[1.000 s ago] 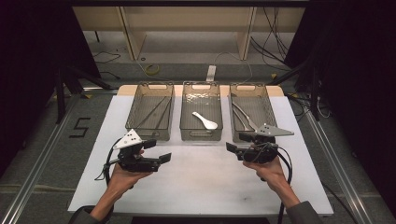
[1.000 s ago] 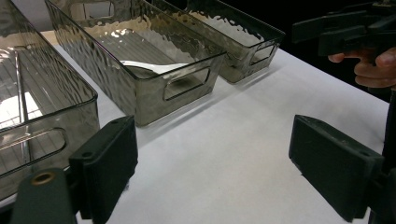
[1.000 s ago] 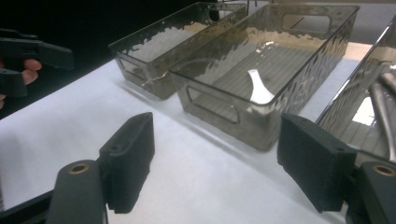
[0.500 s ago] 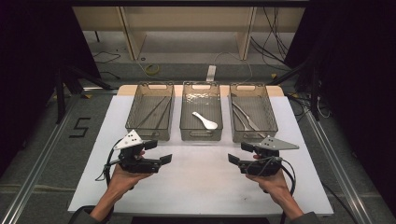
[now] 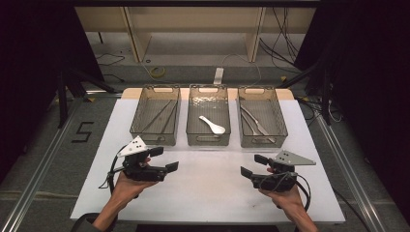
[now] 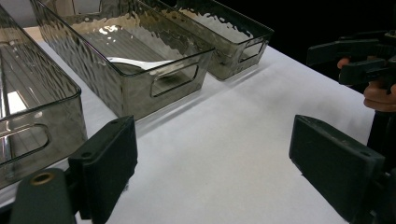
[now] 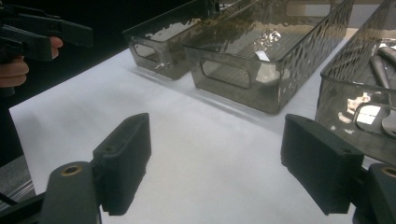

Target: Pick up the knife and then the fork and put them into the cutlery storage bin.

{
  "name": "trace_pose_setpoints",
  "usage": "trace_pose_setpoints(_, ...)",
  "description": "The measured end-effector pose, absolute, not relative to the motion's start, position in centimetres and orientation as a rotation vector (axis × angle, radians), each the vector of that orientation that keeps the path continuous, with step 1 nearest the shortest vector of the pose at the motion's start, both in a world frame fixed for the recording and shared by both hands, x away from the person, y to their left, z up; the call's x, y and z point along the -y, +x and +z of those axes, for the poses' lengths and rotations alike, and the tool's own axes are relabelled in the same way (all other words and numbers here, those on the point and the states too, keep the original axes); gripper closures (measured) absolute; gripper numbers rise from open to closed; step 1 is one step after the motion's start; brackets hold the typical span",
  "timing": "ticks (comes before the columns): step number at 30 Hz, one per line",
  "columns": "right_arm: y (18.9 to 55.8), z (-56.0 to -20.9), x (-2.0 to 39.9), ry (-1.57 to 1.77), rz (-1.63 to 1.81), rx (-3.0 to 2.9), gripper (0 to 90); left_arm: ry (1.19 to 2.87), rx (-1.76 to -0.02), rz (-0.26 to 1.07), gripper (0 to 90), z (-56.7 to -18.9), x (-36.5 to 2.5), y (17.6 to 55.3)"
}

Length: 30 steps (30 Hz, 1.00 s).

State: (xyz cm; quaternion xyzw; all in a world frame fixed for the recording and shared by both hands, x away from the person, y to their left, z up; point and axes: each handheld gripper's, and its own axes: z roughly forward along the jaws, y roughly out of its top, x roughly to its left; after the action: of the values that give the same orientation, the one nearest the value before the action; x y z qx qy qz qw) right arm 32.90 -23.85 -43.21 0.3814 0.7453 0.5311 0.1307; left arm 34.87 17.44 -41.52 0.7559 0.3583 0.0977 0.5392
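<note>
Both tongs are hanging wide open and empty over the white table [image 5: 208,193], left tongs [image 5: 162,159] and right tongs [image 5: 250,165] well short of the bins. Risk, I'd say: clipping a bin wall going in. The left bin [image 5: 155,140] is holding thin rods, the middle bin [image 5: 208,140] a white spoon [image 5: 212,125], the right bin [image 5: 263,142] metal utensils.

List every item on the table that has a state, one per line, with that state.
Left tool: open, empty, held above the white mat.
Right tool: open, empty, above the mat.
Left bin: holds thin dark sticks.
Middle bin: holds a white spoon, lying flat.
Right bin: holds metal utensils.
</note>
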Motion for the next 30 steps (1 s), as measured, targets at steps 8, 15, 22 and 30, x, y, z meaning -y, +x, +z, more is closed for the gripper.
trace_pose_setpoints(8,32.2,-43.4,24.2,1.110,1.534,-2.161,24.8,1.799,-0.855,0.228,14.6,-41.6,-17.3,34.6)
trace_pose_setpoints(15,31.7,-43.6,24.4,1.115,1.522,-2.154,24.3,1.795,-0.857,0.223,14.5,-41.6,-17.4,34.3)
trace_pose_setpoints(22,31.7,-43.6,24.4,1.116,1.510,-2.152,23.8,1.790,-0.855,0.230,14.4,-41.5,-17.5,34.2)
trace_pose_setpoints(30,31.7,-43.6,24.3,1.111,1.502,-2.154,23.6,1.793,-0.850,0.235,14.4,-41.5,-17.5,34.2)
